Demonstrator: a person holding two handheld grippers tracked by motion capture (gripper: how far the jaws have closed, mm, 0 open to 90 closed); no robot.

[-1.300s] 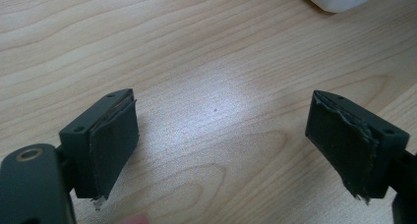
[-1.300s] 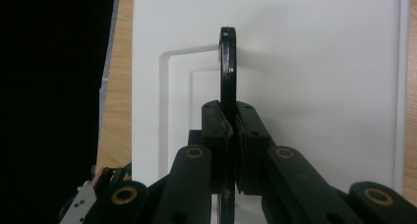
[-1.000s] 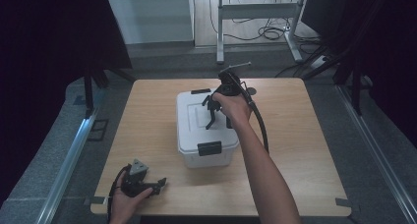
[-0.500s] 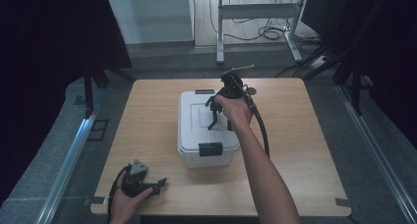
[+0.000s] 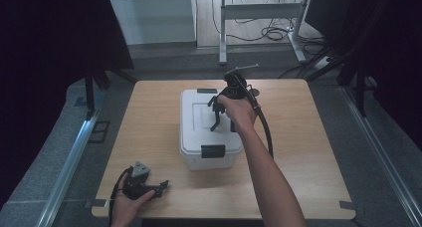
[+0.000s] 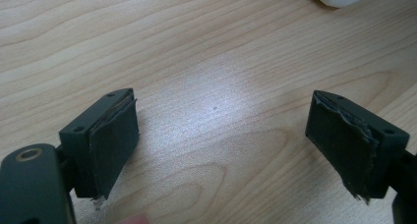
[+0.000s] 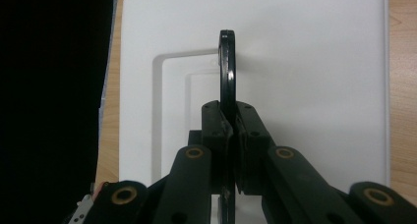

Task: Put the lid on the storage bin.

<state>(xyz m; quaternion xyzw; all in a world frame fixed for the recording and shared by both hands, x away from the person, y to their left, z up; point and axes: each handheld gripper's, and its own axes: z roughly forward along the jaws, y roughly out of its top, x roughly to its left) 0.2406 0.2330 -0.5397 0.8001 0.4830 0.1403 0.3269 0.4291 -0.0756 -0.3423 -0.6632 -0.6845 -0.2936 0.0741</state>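
Note:
A white lidded box (image 5: 199,137) stands in the middle of the wooden table (image 5: 308,152). Its thin black carrying handle (image 7: 227,67) is raised upright above the lid (image 7: 314,76). My right gripper (image 7: 229,121) points down over the lid and is shut on that handle, the pads pressed against both its sides. From the high view the right gripper (image 5: 222,115) sits above the box's far half, held by a hand. My left gripper (image 5: 160,186) rests low at the table's front left corner. Its jaws stand wide open over bare wood, and in the left gripper view this gripper (image 6: 221,135) has nothing between its pads.
A black latch (image 5: 212,151) closes the box at its near side and another latch (image 5: 206,91) sits at the far side. A cable (image 5: 263,127) trails from the right gripper along the forearm. A metal frame (image 5: 259,18) and floor cables lie beyond the table.

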